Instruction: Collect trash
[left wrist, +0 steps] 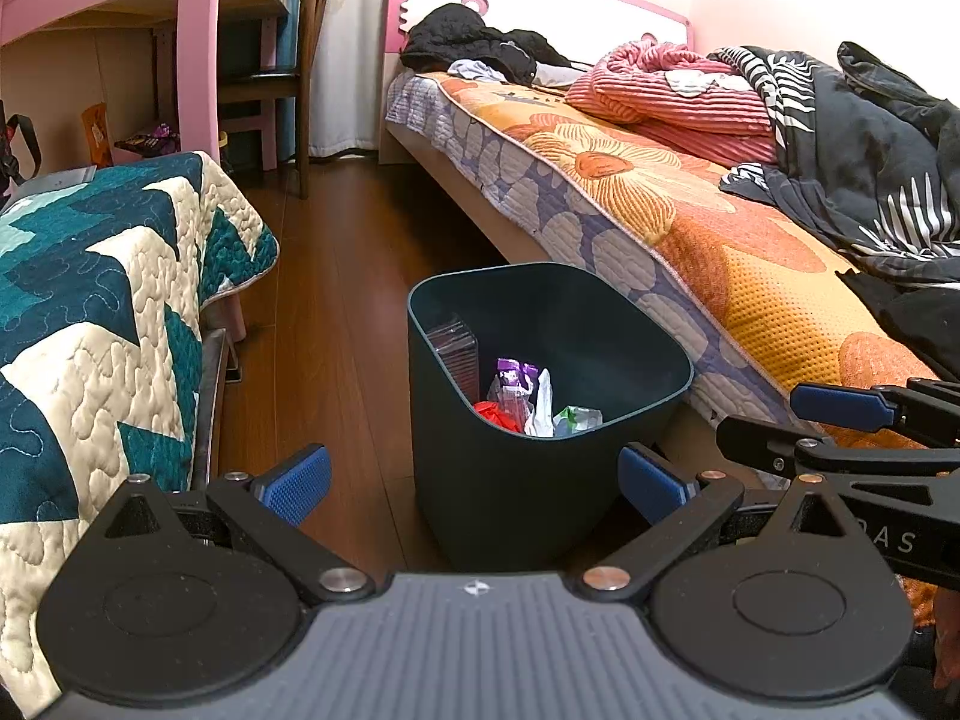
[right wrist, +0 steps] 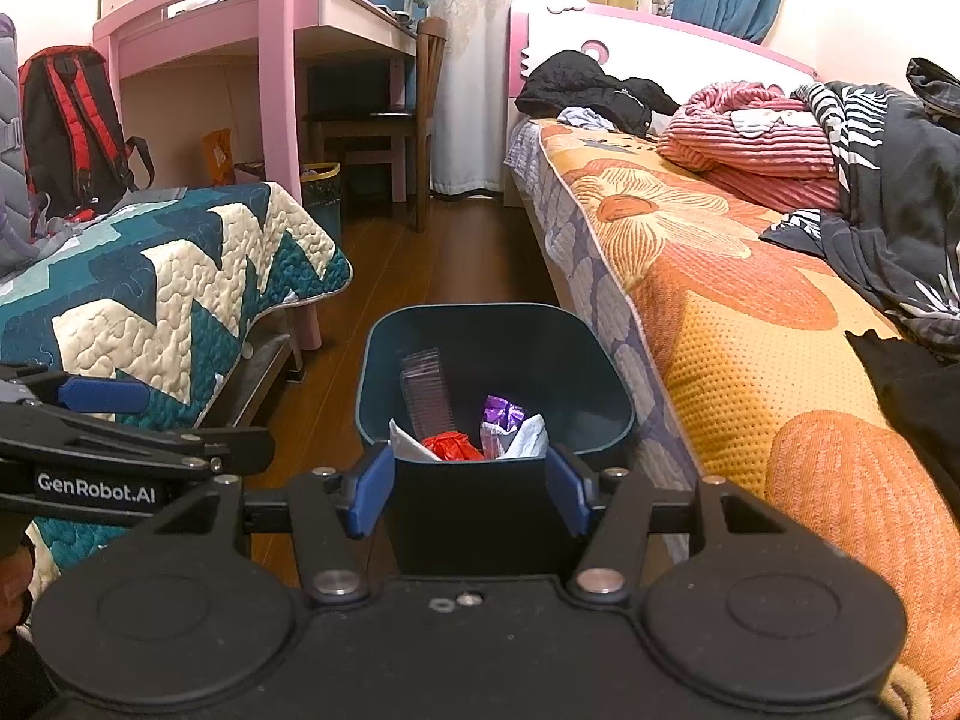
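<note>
My left gripper [left wrist: 474,483] and right gripper [right wrist: 471,495] both gape empty. The dark plastic trash bin [left wrist: 498,480] stands on the floor at my twelve o'clock, holding light, crinkly wrappers [right wrist: 504,420]. It is probably stiff and light; I'd pinch its rim.

We see the left tongs [left wrist: 474,483] and right tongs [right wrist: 469,492]: matte black linkage arms, round black pivot discs, silver screws, blue ribbed fingertips [left wrist: 297,483]. The left body is grey and ribbed. White lettering "GenRobot.AI" marks the left tongs' side arm in the right wrist view.
</note>
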### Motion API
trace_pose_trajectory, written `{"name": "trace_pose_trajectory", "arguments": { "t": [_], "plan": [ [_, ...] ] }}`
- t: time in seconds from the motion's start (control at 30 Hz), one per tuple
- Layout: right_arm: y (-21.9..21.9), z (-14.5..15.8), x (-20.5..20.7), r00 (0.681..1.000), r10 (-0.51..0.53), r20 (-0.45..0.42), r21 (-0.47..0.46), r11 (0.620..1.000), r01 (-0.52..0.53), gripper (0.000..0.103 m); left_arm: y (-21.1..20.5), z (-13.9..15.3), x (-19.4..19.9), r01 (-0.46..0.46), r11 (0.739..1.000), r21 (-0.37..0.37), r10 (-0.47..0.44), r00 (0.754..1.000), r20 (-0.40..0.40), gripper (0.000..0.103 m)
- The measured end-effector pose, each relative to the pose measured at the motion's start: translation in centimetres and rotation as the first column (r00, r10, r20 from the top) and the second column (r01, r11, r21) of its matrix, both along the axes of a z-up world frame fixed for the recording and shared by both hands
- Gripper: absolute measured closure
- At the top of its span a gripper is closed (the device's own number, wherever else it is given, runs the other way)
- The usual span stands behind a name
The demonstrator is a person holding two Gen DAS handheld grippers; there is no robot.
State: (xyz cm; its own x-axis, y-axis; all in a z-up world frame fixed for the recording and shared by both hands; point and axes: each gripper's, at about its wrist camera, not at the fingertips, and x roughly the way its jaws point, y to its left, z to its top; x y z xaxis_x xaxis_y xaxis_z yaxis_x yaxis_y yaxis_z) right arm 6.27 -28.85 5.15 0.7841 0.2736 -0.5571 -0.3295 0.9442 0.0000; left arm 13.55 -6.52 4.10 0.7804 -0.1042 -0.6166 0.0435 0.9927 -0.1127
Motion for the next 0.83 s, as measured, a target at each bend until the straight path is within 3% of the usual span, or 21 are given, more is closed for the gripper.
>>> {"name": "trace_pose_trajectory", "arguments": {
  "t": [0.83],
  "plan": [
    [0.16,-0.16,0.10,1.000,0.012,-0.003,-0.017,1.000,-0.012,0.047,0.36,-0.45,0.03,-0.012,1.000,0.004,0.012,1.000,-0.016,0.000]
  ]
}}
